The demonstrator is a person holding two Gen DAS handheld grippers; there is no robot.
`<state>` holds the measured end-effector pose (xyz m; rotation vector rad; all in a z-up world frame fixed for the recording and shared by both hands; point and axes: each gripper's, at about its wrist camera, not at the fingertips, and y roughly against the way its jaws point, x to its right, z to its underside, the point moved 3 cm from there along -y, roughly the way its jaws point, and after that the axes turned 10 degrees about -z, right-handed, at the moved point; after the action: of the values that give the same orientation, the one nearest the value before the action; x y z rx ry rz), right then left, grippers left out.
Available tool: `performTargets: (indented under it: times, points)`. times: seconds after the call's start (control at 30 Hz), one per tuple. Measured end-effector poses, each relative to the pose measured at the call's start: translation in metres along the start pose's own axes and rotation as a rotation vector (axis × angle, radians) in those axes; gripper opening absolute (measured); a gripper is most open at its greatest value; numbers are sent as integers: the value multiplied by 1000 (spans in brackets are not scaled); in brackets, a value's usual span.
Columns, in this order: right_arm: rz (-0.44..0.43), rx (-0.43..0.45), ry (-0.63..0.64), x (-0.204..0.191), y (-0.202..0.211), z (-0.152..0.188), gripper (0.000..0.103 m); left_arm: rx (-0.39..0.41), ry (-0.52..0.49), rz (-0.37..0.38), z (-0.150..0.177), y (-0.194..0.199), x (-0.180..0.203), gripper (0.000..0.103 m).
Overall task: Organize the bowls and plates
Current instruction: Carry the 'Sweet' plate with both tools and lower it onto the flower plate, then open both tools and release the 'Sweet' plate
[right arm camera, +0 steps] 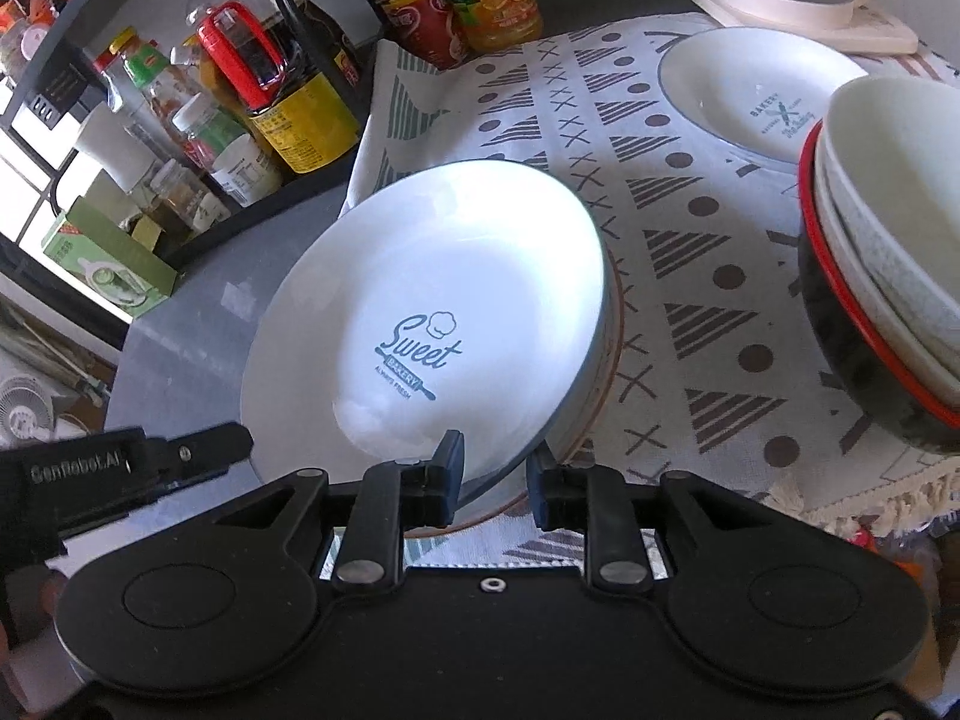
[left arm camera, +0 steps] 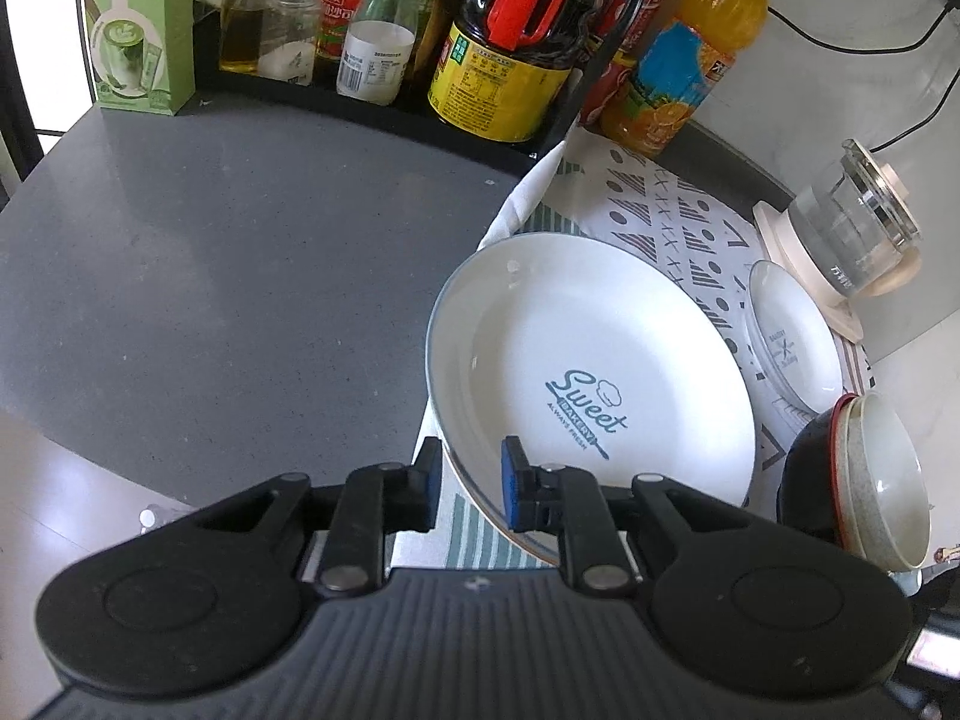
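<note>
A large white plate printed "Sweet Bakery" hangs tilted over the patterned cloth. My left gripper is shut on its near rim, one finger above and one below. My right gripper is shut on another part of the same plate. Its rim runs between the fingers. The left gripper meets the plate's left edge. Under the plate lies another plate with a brownish rim. A smaller white plate sits at the back. A black red-rimmed bowl with pale bowls nested inside stands at the right.
A black rack of sauce bottles lines the back, with an orange juice bottle beside it. A green box stands at the far left. A glass kettle on a cream base sits behind the small plate. Grey countertop spreads to the left.
</note>
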<state>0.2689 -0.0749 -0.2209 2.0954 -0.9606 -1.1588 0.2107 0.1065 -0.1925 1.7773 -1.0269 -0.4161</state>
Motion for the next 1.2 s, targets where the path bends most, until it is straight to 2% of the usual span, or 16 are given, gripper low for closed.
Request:
performTargets:
  times: [0.2,0.4,0.53,0.67,0.77,0.83,0.97,1.2]
  points:
    - [1,-3,-25,6,5,5,26,5,-3,8,-5,0,0,20]
    - [7,7,-18,5,11,3,26,14,-4,12,-13,1,1,28]
    - [8,46,1,4,21,-3,26,28,-9,9,-20,3,4,41]
    - [10,83,-4,7,32,-13,27,42,-21,20,-28,5,9,45]
    - [14,122,9,7,42,-23,35,50,-29,33,-35,7,14,47]
    - [15,155,22,5,49,-30,45,63,-39,44,-42,10,19,49]
    - [22,216,33,3,60,-47,51,101,-69,63,-56,15,29,63]
    - [56,289,8,7,61,-73,63,125,-122,102,-82,8,49,67]
